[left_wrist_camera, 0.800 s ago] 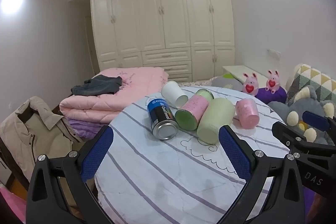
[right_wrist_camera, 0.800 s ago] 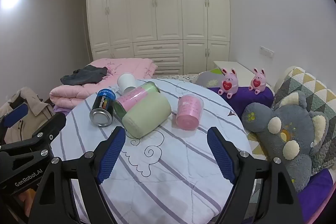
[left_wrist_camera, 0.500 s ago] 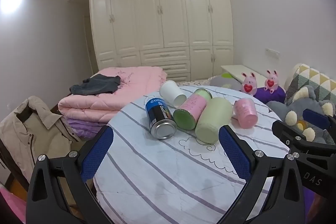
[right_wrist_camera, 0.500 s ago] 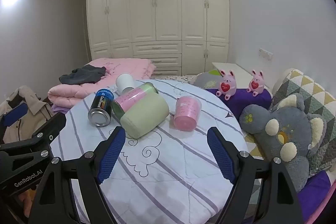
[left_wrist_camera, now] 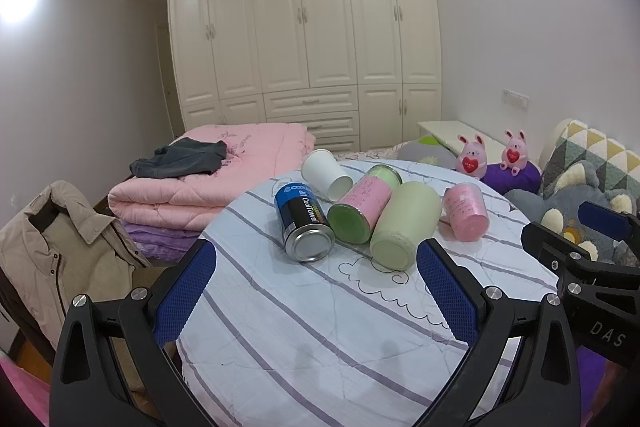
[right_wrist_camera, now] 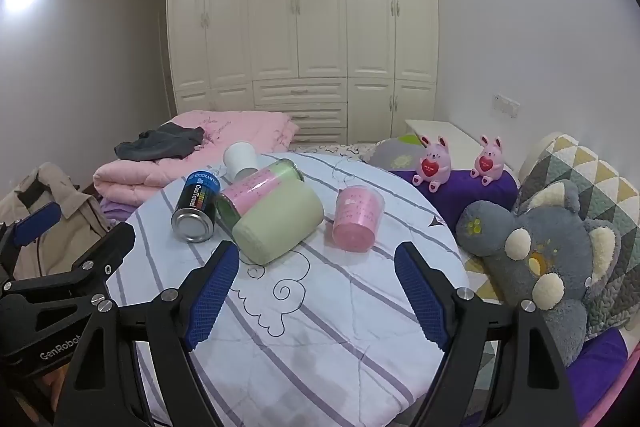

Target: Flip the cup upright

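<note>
- We see five containers lying on their sides on the round table [right_wrist_camera: 304, 339], all grouped at its far half.
- Farthest left, the white paper cup [left_wrist_camera: 325, 174] lies with its open mouth toward us and to the right.
- Beside it lie the blue-and-black can [left_wrist_camera: 303, 223], the pink-labelled green tin [left_wrist_camera: 362, 209] and the pale green cup [right_wrist_camera: 280, 225], side by side and seemingly touching.
- The pink cup [right_wrist_camera: 356, 219] lies apart to the right, its base toward us.
- Our left gripper [left_wrist_camera: 316, 291] hangs over the near table edge, jaws spread wide, nothing between the blue pads.
- Our right gripper [right_wrist_camera: 316, 291] is just as wide open and empty, its left pad close to the pale green cup's base.
- Far right sit two pink bunny toys [right_wrist_camera: 434, 163] and a grey plush [right_wrist_camera: 532, 247].
</note>
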Motion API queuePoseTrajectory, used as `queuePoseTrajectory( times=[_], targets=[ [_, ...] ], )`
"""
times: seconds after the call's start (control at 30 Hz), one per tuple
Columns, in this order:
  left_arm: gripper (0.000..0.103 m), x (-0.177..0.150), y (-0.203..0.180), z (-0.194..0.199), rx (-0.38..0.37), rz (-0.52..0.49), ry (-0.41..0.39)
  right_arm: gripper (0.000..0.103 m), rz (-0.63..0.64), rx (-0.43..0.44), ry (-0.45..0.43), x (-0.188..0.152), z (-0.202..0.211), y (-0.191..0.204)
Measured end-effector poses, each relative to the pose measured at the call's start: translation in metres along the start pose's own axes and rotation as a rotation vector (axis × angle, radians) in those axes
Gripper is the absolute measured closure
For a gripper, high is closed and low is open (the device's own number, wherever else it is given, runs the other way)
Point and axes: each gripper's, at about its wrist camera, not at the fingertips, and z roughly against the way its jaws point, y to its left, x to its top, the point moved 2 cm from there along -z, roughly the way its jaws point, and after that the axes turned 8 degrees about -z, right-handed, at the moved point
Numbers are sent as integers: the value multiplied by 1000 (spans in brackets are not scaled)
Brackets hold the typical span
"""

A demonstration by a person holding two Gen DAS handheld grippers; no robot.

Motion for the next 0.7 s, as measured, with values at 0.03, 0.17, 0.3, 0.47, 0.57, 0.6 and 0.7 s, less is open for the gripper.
queuePoseTrajectory(
  times=[0.03,0.17,0.3,0.47,0.57,0.6,0.7],
  targets=[
    [1,0,0,0,0,0,1,21,0,-1,1,-1,0,0],
    [1,0,-1,0,1,-1,3,21,2,0,6,-2,-3,2],
    [1,-1,-2,0,-5,5,4,21,3,10,11,-3,-2,3],
    [1,-1,-3,-2,-6,5,12,21,0,14,30,-3,-5,3],
    [1,-1,-3,-3,-6,2,15,21,0,14,33,-3,-5,3],
    [1,-1,-3,-3,-5,1,16,21,0,15,36,-3,-6,3],
    [1,-2,-4,-4,-4,-2,22,21,-3,17,46,-3,-8,2]
  ],
)
